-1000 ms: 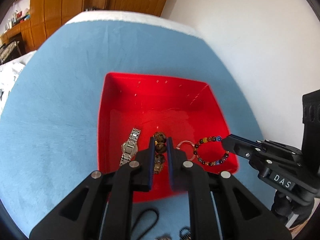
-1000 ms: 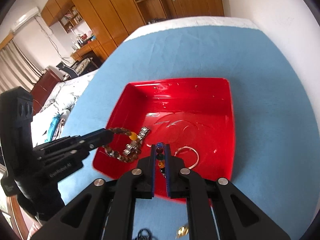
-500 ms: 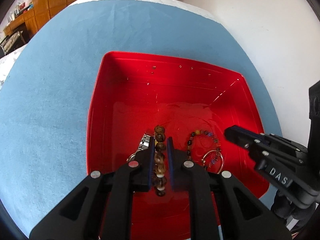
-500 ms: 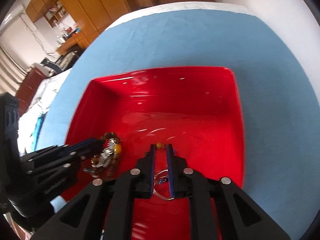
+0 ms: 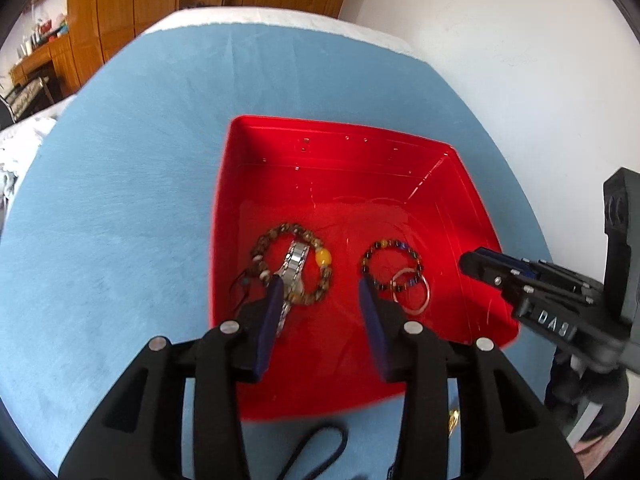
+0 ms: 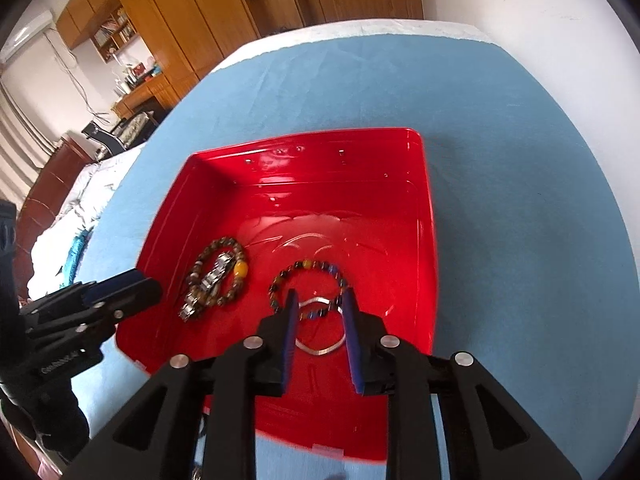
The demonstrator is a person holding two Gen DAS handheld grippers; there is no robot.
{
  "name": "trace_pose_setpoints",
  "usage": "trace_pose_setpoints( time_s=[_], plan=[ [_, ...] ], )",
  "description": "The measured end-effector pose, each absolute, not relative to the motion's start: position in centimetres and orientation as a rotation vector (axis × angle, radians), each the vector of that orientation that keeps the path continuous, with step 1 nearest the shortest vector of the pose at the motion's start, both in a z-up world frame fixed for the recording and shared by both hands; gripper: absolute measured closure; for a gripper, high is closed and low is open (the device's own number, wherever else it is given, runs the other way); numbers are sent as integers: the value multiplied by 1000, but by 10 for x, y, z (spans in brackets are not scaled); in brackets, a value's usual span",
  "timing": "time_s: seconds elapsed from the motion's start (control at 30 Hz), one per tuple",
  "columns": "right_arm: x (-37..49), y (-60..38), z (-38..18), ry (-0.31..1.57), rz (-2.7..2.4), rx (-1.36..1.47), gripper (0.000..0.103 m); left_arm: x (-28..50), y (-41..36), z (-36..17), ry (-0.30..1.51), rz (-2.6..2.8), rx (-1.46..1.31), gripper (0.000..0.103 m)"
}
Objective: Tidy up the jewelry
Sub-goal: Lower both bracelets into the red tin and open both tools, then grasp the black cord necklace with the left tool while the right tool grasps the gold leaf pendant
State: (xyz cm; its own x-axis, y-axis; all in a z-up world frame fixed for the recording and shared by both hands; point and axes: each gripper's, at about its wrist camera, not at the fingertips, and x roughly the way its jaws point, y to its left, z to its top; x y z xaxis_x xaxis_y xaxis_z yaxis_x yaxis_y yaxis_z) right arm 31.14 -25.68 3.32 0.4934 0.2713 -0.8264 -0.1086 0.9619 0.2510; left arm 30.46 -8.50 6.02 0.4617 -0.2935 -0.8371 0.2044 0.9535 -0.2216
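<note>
since half a second ago both claws have let go: the left claw (image 5: 320,292), which was pinched on the brown wooden-bead bracelet with one amber bead (image 5: 294,266), now stands with its blue-padded fingers spread wide and nothing between them, and the right claw (image 6: 320,300), which was pinched on the small dark multicoloured bead bracelet (image 6: 308,284), is likewise spread and empty. both have also pulled back from the tray floor.

the brown bracelet lies flat in the shiny red square plastic tray (image 5: 332,148), in its near left part, with the silver metal link watch (image 5: 294,270) lying across it. well apart to the right, the multicoloured bracelet (image 5: 392,266) lies flat too, overlapping a thin silver metal ring bangle (image 5: 412,292) at its near side. in the right wrist view the bangle (image 6: 320,326) shows between the right claw's fingers, resting on the tray floor (image 6: 360,240).

the tray sits on a pale blue cloth (image 5: 120,200) covering the desk. a black cord loop (image 5: 320,452) lies on the cloth just in front of the tray's near rim.
</note>
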Motion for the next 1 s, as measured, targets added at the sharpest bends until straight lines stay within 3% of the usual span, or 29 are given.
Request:
trace_pose_setpoints(
  time_s=[0.4, 0.53, 1.0],
  plan=[
    [236, -267, 50, 979, 275, 172, 71, 228, -47, 68, 1016, -271, -67, 63],
    [215, -267, 42, 997, 290, 182, 68, 209, -41, 58, 1026, -257, -44, 57],
    [171, -260, 7, 1081, 308, 200, 67, 153, -26, 8, 1132, -234, -46, 57]
  ],
)
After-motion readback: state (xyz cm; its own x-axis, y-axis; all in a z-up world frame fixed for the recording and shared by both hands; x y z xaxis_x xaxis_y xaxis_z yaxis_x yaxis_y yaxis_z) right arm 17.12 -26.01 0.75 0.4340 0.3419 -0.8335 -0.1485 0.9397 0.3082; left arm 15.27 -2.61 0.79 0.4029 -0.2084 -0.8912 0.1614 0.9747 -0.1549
